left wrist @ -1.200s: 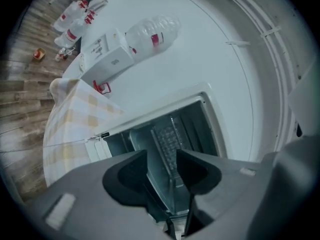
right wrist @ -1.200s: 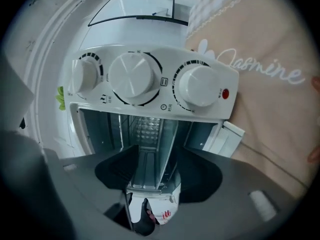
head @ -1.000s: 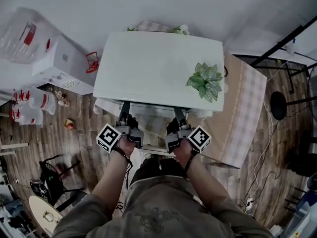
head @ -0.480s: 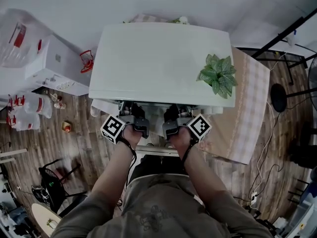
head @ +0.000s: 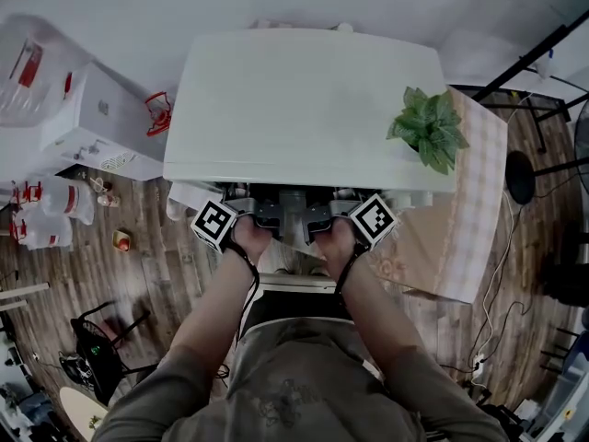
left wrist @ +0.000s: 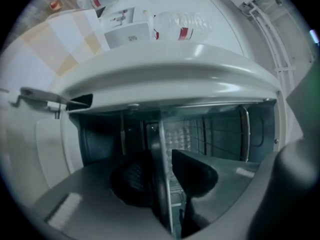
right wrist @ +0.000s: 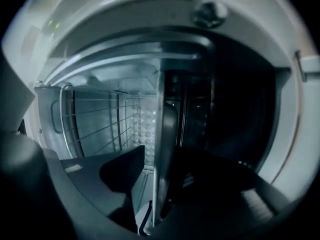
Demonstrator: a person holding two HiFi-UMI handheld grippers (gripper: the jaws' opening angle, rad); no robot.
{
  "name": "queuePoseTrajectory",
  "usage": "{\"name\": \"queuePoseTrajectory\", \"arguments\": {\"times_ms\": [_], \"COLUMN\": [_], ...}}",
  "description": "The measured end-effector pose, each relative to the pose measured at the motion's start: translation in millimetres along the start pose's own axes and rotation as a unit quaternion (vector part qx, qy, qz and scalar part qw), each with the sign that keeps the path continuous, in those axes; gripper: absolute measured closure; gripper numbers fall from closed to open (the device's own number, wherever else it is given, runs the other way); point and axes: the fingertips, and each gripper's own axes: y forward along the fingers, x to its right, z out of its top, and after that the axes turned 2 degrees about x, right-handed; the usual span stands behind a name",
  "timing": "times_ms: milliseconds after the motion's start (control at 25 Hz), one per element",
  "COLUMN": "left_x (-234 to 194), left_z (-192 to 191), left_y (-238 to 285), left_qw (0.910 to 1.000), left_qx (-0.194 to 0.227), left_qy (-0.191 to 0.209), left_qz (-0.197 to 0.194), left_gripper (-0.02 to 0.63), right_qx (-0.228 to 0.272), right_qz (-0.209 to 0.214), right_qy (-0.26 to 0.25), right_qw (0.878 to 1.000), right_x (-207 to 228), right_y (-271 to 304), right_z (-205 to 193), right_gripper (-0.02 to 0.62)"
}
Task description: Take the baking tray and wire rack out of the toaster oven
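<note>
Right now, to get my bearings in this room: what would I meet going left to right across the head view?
White box-shaped cabinet → small red wire holder → flat white top of the toaster oven → green leafy plant → black round disc on the floor.

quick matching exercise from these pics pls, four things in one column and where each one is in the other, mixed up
Things:
1. potted plant
2. wire rack
3. baking tray
4. toaster oven

Places:
a. edge between the jaws of the left hand-held gripper and right hand-held gripper
b. white top, middle of the head view
c. by the oven's right edge, over the checked cloth
d. bare wires deep in the oven, beside the jaws

Pairs: 1-c, 2-d, 3-a, 4-b
</note>
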Motion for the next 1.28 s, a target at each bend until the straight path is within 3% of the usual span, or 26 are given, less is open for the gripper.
{"name": "queuePoseTrajectory", "arguments": {"times_ms": [80,200,360,920,1280], "left_x": [-3.2,-10.2,-14.2,-9.0,-6.0], "left_z": [0.7,2.7,3.9,-9.9,-16.0], "left_y": [4.8,8.3,4.9,-64.5,-117.4], "left_qw": [1.0,0.9999,0.9998,0.9977,0.996], "left_qx": [-0.003,-0.004,-0.005,-0.026,-0.032], "left_qy": [-0.001,-0.008,-0.017,-0.034,-0.016], "left_qz": [0.002,0.01,0.012,0.053,0.082], "left_gripper": [0.502,0.574,0.582,0.6,0.597], "right_qx": [0.008,0.013,0.006,-0.008,-0.031], "right_qz": [-0.003,-0.009,-0.017,-0.067,-0.092], "right_qy": [-0.004,-0.01,-0.006,0.012,0.016], "right_qw": [1.0,1.0,1.0,0.998,0.995], "right_x": [1.8,4.3,9.6,15.5,10.2], "right_y": [3.1,6.3,2.9,-66.1,-117.0], "right_z": [5.6,11.2,9.2,-14.2,-31.1], "right_gripper": [0.41,0.468,0.534,0.561,0.565]}}
